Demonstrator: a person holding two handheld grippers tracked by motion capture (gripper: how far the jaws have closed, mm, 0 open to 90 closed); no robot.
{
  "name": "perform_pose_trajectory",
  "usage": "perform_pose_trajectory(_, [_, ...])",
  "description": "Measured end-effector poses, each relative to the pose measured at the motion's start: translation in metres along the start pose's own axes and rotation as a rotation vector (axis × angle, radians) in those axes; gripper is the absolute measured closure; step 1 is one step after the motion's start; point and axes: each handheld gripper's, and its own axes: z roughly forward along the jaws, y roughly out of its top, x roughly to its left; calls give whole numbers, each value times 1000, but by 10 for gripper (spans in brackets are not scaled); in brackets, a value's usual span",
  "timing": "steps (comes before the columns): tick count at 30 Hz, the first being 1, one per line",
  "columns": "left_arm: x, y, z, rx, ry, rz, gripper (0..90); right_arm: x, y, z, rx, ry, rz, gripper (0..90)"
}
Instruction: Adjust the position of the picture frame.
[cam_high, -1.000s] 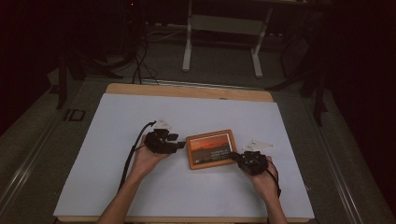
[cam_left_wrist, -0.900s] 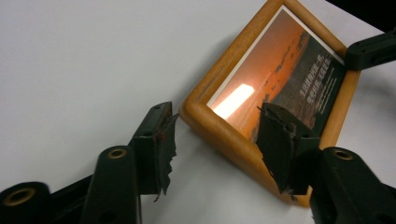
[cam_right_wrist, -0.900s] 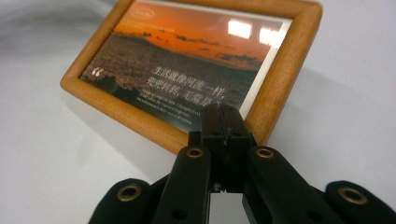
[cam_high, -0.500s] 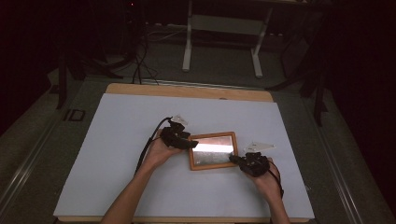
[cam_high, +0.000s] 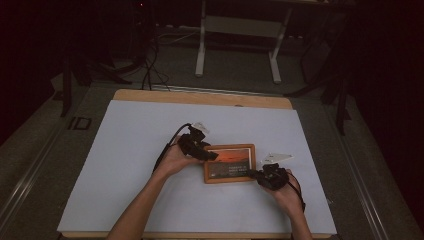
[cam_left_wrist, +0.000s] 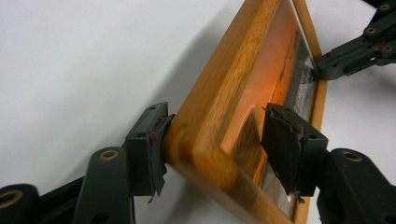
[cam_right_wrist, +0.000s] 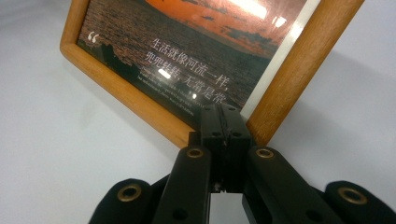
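A wooden picture frame (cam_high: 229, 162) with an orange sunset print and white text sits right of centre on the white table (cam_high: 125, 165). My left gripper (cam_high: 206, 153) is at its upper left corner. In the left gripper view, my left gripper (cam_left_wrist: 217, 126) has that corner of the frame (cam_left_wrist: 233, 88) between its jaws, one pad on the outer wood and one on the glass side, with the frame tilted off the table. My right gripper (cam_high: 256, 174) is shut, its tips (cam_right_wrist: 222, 112) against the frame's (cam_right_wrist: 187, 46) lower rail near the right corner. The right gripper (cam_left_wrist: 355, 51) touches the frame's far edge.
The white table top has a wooden rim (cam_high: 200, 97) at the back. Beyond it a white desk frame (cam_high: 235, 30) stands on the dark floor with cables (cam_high: 150, 65). Cables trail from both grippers over the table.
My left gripper has moved right from the frame's left side onto its upper left corner. The frame tipped, its glass flashing half a second ago. The right gripper shifted slightly towards the frame's corner.
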Motion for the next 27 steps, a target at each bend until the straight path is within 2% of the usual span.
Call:
perform_pose_trajectory(4, [0,0,-2,-10,0,-13,440,0,0,-1,4,-5,-3,900])
perform_pose_trajectory(7, [2,-3,-5,-21,-23,-31,469,-1,0,-1,1,1,3,897])
perform_pose_trajectory(10, [3,-5,-8,-27,-40,-35,501,-1,0,-2,-8,4,5,842])
perform_pose_trajectory(14, [-3,-9,-17,-52,-58,4,544,-4,2,-10,-43,-5,12,785])
perform_pose_trajectory(17, [-8,-9,-22,-53,-53,31,560,-7,2,-16,-70,-12,25,749])
perform_pose_trajectory(18, [-12,-9,-25,-54,-48,56,567,-9,2,-19,-84,-13,36,729])
perform_pose_trajectory(20, [-16,-9,-28,-55,-44,76,585,-14,1,-25,-113,-21,62,674])
perform_pose_trajectory(21, [-20,-10,-30,-56,-41,88,600,-18,-1,-28,-130,-19,84,608])
perform_pose_trajectory(22, [-23,-10,-32,-59,-38,103,600,-18,-1,-28,-130,-19,84,608])
perform_pose_trajectory(23, [-26,-10,-34,-57,-35,118,620,-21,-2,-28,-145,-10,106,542])
perform_pose_trajectory(26, [-36,-12,-40,-66,-50,158,647,-22,-3,-26,-154,1,121,489])
perform_pose_trajectory(27, [-41,-13,-42,-63,-34,181,654,-23,-3,-24,-155,12,120,465])
